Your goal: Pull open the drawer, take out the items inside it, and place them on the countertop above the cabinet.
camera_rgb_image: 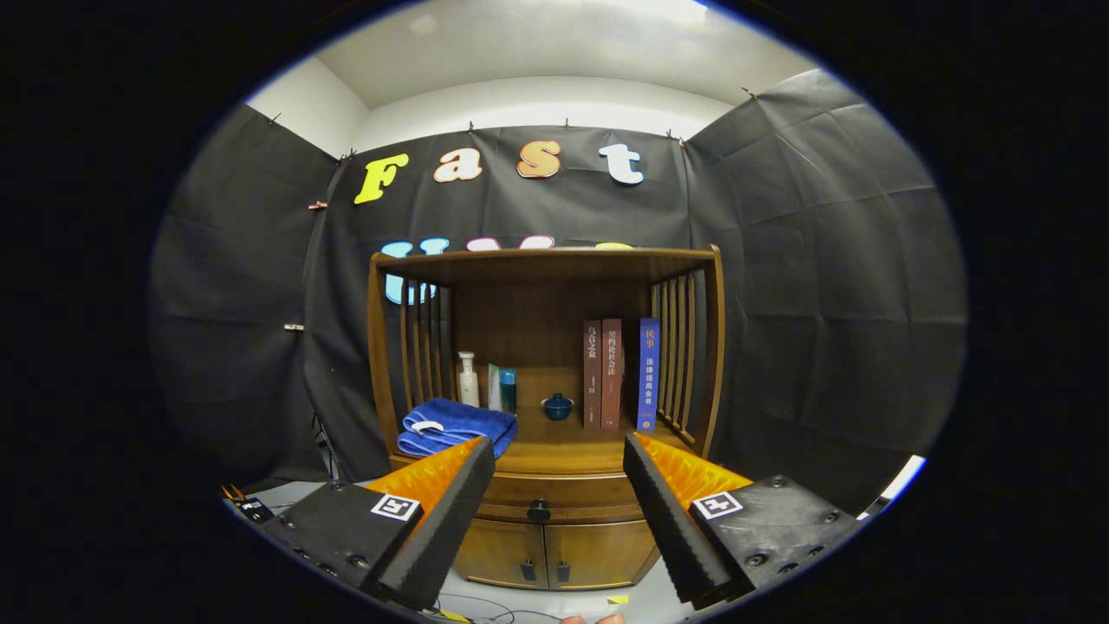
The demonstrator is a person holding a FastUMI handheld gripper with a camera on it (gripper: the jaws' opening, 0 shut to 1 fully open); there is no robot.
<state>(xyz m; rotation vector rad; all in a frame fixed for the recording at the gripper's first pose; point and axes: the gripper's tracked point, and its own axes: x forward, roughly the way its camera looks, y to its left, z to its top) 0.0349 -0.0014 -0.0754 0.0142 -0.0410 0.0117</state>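
Black cloth walls all round, wooden cabinet (554, 407) dead ahead at 12 o'clock. Tool (559, 485) open, fingers spread wide, gripping nothing, clear of the cabinet. Drawer (563, 501) shut; its knob (539, 510) sits between the fingers. Double doors (546, 555) below, at 6 from the knob. On the bench (563, 446) above: blue towel (455, 426) at 10, bottles (485, 383), small blue pot (557, 406) centre, three books (619, 374) upright at 2.

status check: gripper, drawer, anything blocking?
Gripper open, holding nothing, short of the cabinet. Drawer shut, knob between the fingers, just ahead. Folded blue towel on the countertop above; path to knob clear.
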